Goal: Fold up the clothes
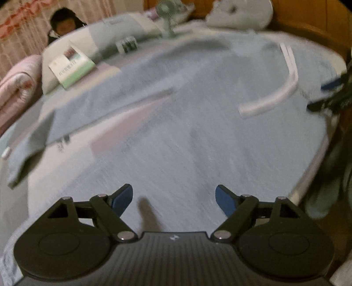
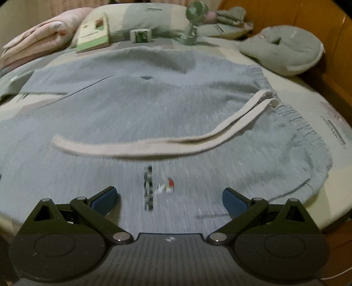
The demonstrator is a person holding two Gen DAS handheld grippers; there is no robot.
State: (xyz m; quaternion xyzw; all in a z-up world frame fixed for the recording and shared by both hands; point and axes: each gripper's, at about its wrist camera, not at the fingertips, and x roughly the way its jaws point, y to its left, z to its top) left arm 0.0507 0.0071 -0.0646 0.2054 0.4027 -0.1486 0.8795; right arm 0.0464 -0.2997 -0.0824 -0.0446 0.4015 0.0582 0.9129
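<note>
Lying flat across the bed (image 2: 316, 105), a pair of light blue shorts (image 2: 154, 110) fills most of both views, its gathered waistband at the right and a white drawstring (image 2: 154, 144) trailing across the cloth. The left gripper (image 1: 173, 199) hangs over the fabric with its blue pads spread wide and nothing between them; the right gripper (image 2: 170, 201) is likewise wide apart and empty, just above a small printed logo (image 2: 165, 187) too smeared to read. In the left wrist view the right-hand tool's dark tip shows at the frame's right edge near the waistband, cut off. At the head of the bed stand a pale green box (image 2: 94, 35), a smaller carton (image 2: 140, 35) and a little green desk fan (image 2: 193, 19); what either box holds cannot be seen. A grey plush cushion (image 2: 283, 50) sits beside the wooden headboard (image 2: 308, 19), and a folded pink quilt (image 2: 39, 41) lies left. Motion blur softens everything, and a person (image 1: 63, 24) behind the pillows is only partly visible.
</note>
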